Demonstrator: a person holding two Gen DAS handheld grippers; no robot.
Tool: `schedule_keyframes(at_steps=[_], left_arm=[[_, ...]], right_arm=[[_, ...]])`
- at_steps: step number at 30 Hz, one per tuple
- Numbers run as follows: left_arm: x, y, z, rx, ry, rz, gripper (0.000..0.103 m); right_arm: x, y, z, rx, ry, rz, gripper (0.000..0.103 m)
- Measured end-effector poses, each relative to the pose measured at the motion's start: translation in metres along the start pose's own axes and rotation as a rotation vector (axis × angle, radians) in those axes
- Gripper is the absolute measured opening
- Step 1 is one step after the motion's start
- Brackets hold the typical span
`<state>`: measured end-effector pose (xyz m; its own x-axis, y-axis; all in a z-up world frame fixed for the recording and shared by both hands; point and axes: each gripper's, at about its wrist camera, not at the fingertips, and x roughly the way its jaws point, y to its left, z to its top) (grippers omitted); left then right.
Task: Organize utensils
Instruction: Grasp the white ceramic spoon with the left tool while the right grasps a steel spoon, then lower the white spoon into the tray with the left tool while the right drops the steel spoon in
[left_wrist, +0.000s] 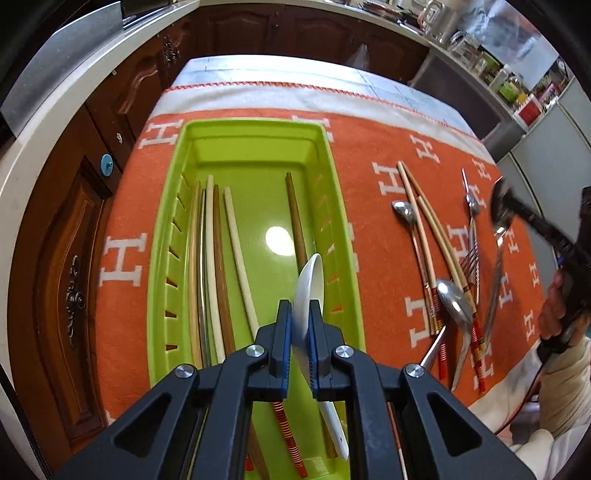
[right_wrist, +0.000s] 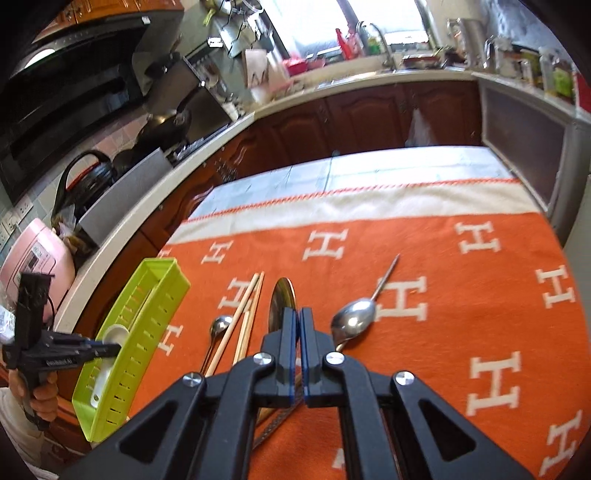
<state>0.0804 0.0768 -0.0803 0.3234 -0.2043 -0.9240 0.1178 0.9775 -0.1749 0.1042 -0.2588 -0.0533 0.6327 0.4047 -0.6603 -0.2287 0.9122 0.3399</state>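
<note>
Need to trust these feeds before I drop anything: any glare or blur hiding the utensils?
Left wrist view: sharp, with one round glare spot on the green tray floor, covering no utensil; fisheye bends the chopsticks. Right wrist view: window blown out, tablecloth slightly soft, the large steel spoon readable.

The left gripper (left_wrist: 299, 314) pinched a white ceramic spoon (left_wrist: 309, 284) above the green tray (left_wrist: 343, 229), where several chopsticks (left_wrist: 218, 251) lay lengthwise. To the right, on the orange cloth (left_wrist: 369, 177), more spoons, a fork and chopsticks lay in a loose pile (left_wrist: 450, 280).
</note>
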Motion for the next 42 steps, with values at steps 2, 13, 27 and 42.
schedule_keyframes(at_steps=[2,13,27,42], left_arm=[[0.007,0.001,-0.003,-0.004,0.023,-0.015,0.006],[0.017,-0.007,-0.025,0.079,0.015,0.156,0.013],[-0.034,0.025,-0.034,-0.046,-0.097,0.006,0.044],[-0.045,0.047,-0.037,-0.138,-0.174,0.073,0.049]], right_arm=[[-0.011,0.002,0.004,-0.005,-0.034,-0.018,0.002],[-0.072,0.037,0.028,-0.038,-0.212,-0.041,0.002],[-0.021,0.149,0.047,-0.081,-0.102,0.205,0.002],[0.093,0.217,0.011,-0.238,0.164,0.139,0.002]])
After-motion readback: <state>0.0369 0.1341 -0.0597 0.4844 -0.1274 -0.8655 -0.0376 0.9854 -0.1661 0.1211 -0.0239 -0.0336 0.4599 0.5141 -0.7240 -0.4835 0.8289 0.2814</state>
